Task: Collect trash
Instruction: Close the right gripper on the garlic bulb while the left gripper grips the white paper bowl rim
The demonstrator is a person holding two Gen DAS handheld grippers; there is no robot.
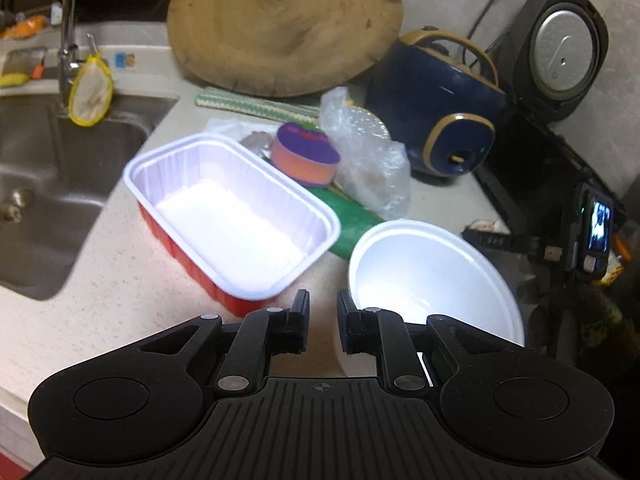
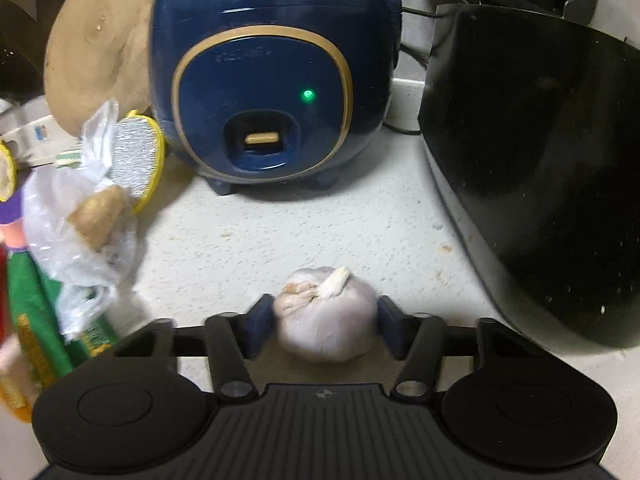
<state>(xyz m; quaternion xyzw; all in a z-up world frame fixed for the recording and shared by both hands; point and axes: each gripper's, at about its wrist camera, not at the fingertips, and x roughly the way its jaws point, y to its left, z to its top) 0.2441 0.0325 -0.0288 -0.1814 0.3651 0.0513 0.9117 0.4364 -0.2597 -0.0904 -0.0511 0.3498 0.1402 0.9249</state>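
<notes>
Two grippers work the counter: the right gripper (image 2: 326,322) has its jaws spread around a garlic (image 2: 326,316), apparently not yet clamped. The left gripper (image 1: 323,320) hangs nearly closed, empty, between tray (image 1: 232,216) and bowl (image 1: 432,276). Next, the right likely must squeeze and lift.

Two black grippers, one nearly closed and one spread wide.

The left black two-finger gripper (image 1: 323,322) points forward and a bit down, its fingers close together with a small gap and nothing between them. The right black two-finger gripper (image 2: 325,326) has its blue-padded fingers (image 2: 258,330) set wide apart.
</notes>
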